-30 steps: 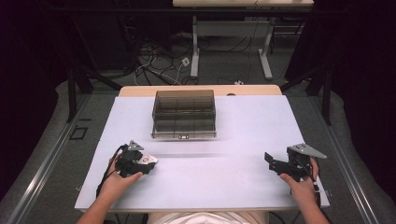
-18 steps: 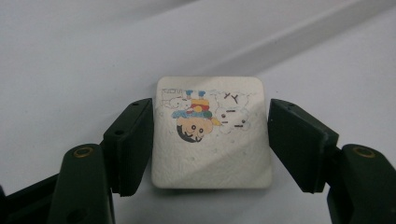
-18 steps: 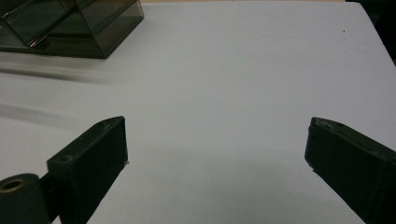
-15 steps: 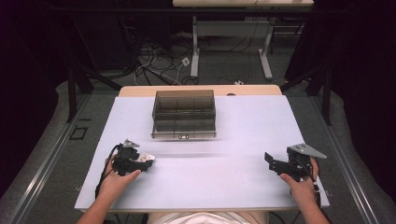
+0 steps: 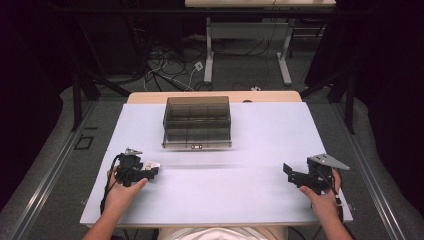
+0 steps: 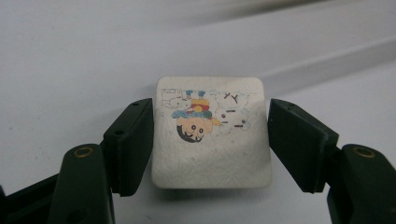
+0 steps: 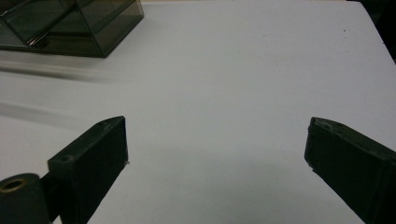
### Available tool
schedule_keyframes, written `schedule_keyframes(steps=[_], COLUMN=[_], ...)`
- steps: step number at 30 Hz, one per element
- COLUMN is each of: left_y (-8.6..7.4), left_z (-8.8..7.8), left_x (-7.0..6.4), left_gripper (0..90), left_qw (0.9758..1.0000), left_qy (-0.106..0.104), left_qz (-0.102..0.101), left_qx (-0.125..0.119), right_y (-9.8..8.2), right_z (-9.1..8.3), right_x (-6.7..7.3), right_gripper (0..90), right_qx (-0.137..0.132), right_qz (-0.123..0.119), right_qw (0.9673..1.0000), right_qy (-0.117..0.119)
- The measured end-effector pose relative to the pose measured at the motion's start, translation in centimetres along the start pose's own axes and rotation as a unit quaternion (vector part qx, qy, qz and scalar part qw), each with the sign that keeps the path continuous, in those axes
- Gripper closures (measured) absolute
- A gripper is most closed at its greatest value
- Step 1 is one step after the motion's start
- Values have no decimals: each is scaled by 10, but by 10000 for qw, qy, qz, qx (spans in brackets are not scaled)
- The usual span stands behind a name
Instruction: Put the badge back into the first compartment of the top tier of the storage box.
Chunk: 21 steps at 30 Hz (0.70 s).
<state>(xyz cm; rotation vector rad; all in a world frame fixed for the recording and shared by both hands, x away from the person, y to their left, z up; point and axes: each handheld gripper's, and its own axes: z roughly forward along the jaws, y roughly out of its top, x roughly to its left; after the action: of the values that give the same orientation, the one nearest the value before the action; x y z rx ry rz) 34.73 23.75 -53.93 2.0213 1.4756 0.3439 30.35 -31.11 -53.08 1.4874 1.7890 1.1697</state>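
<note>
Your left gripper (image 5: 150,171) has drifted slightly leftward, jaws apparently clamped on the cartoon card (image 6: 211,133); your right gripper (image 5: 291,172) waits wide open and empty on the counter (image 5: 250,150).

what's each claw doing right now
Left claw: closed on the small white square card with a cartoon print.
Right claw: open, holding nothing, above the white table.
</note>
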Motion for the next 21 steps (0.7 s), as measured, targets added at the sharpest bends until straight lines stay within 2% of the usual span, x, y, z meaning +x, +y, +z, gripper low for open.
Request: schedule_keyframes(steps=[9,14,15,21], left_y=[0,0,0,1], left_z=[-5,-7,-7,-9], left_x=[6,9,9,12], left_gripper=[331,332,331,331], left_qw=[9995,9989,9987,9981], left_qy=[238,255,308,318], left_qz=[-204,-366,-369,-486], left_qx=[-96,-145,-144,-227], right_y=[0,0,0,0], right_z=[1,1,1,0], right_x=[-1,0,0,-1], right_gripper=[61,62,62,64], right_qx=[-4,0,0,48], right_qz=[-32,2,11,-27], right_qw=[10000,10000,10000,10000], right_qy=[-6,-15,-15,-44])
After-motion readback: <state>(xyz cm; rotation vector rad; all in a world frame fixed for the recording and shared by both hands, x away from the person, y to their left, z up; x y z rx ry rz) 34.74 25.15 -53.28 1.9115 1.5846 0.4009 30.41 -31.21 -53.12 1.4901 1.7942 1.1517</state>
